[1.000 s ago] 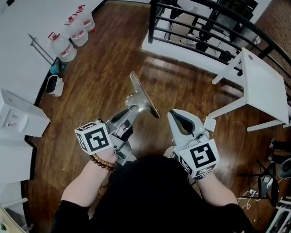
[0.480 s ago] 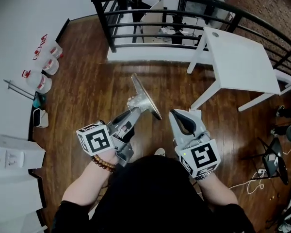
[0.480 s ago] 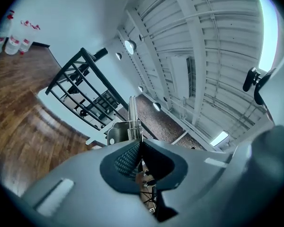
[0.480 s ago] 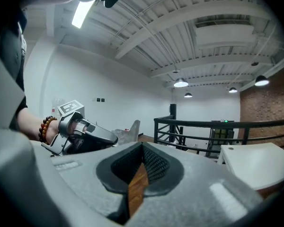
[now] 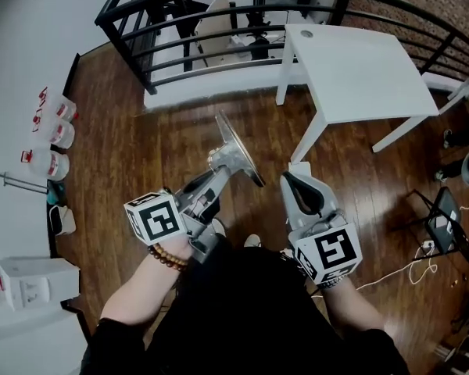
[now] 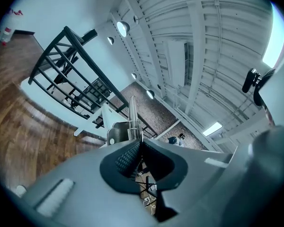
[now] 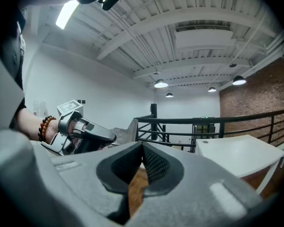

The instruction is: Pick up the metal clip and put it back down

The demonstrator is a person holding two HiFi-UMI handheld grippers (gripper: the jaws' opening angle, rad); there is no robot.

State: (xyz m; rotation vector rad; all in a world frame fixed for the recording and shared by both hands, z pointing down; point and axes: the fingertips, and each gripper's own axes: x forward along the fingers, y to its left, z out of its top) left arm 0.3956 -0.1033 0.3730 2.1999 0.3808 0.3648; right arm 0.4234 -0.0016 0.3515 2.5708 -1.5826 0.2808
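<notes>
The metal clip (image 5: 236,156), a shiny spring clip with a long flat plate, is held up in the air above the wooden floor. My left gripper (image 5: 217,175) is shut on its handle end. In the left gripper view the clip (image 6: 131,121) stands up just past the closed pads, its spring showing. My right gripper (image 5: 291,181) hovers to the right of the clip, apart from it, shut with nothing between its fingers. The right gripper view shows its closed tips (image 7: 142,148), with the left gripper (image 7: 85,134) and the clip (image 7: 126,130) off to the left.
A white table (image 5: 352,73) stands ahead on the right, one leg close to my right gripper. A black railing (image 5: 219,22) runs across the back. Water jugs (image 5: 51,135) line the left wall, a white box (image 5: 23,287) sits at lower left, and cables (image 5: 418,248) lie at right.
The head view has swung round: the white table and the railing have slid left and closer. Both grippers keep the same pose, the clip still held by the left one.
</notes>
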